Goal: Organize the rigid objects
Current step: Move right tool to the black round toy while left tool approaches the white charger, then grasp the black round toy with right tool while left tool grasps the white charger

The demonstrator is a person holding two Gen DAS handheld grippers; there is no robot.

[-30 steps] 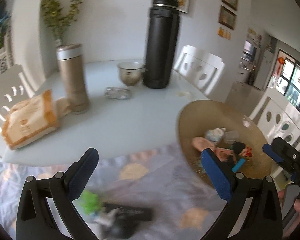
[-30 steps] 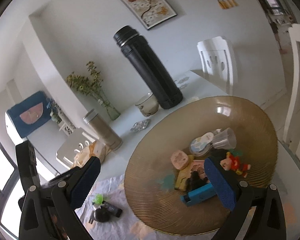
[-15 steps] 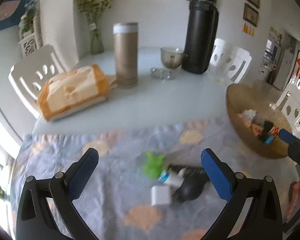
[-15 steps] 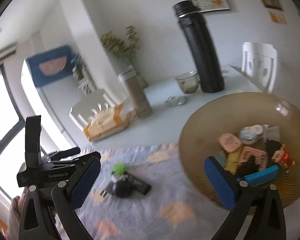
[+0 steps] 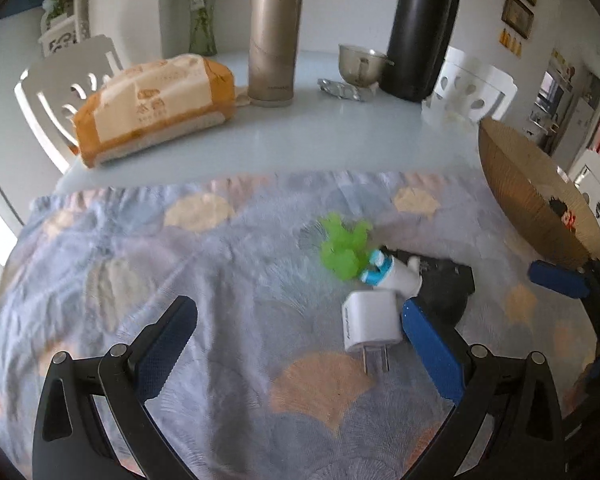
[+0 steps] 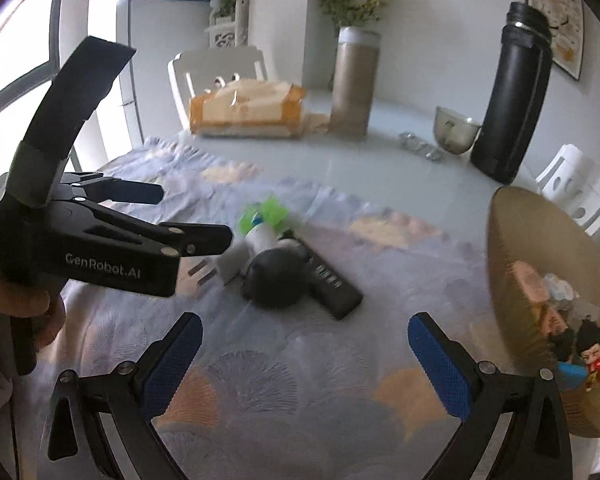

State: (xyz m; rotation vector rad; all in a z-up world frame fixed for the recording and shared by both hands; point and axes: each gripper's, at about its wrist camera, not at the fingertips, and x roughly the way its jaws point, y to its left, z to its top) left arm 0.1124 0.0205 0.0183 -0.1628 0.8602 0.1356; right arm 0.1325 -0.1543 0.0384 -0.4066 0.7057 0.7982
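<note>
White plug adapter (image 5: 370, 322), a boxy matte cube with two flat metal prongs, lies on the quilted cloth (image 5: 220, 280) in a small cluster at mid-table. Touching it: small white bottle with a blue cap (image 5: 394, 274), lying on its side; a translucent green plastic toy (image 5: 344, 250) just behind that; a rounded matte black object (image 6: 278, 280); and a slim black remote (image 6: 330, 280) with tiny buttons, lying partly under the black object. Cloth is soft, pastel blue-lilac with a peach fan-shell print, draped over a smooth pale glossy table (image 5: 340, 136). Left gripper (image 5: 300, 344): blue textured pads spread wide, holding nothing, right pad just beside the adapter. Right gripper (image 6: 306, 364): also spread wide, holding nothing, hovering in front of the cluster. A hand (image 6: 18, 312) grips the left tool's handle in the right view. Shallow woven-look brown bowl (image 6: 508, 280) at the right table edge holds small figurines and other bits, some blurred. Far side of the table: orange-and-white soft pack (image 5: 156, 106), champagne metal tumbler (image 5: 274, 40), tall black cylindrical flask (image 5: 420, 28), small metal bowl (image 5: 360, 64), crumpled foil wrapper (image 5: 340, 88).
</note>
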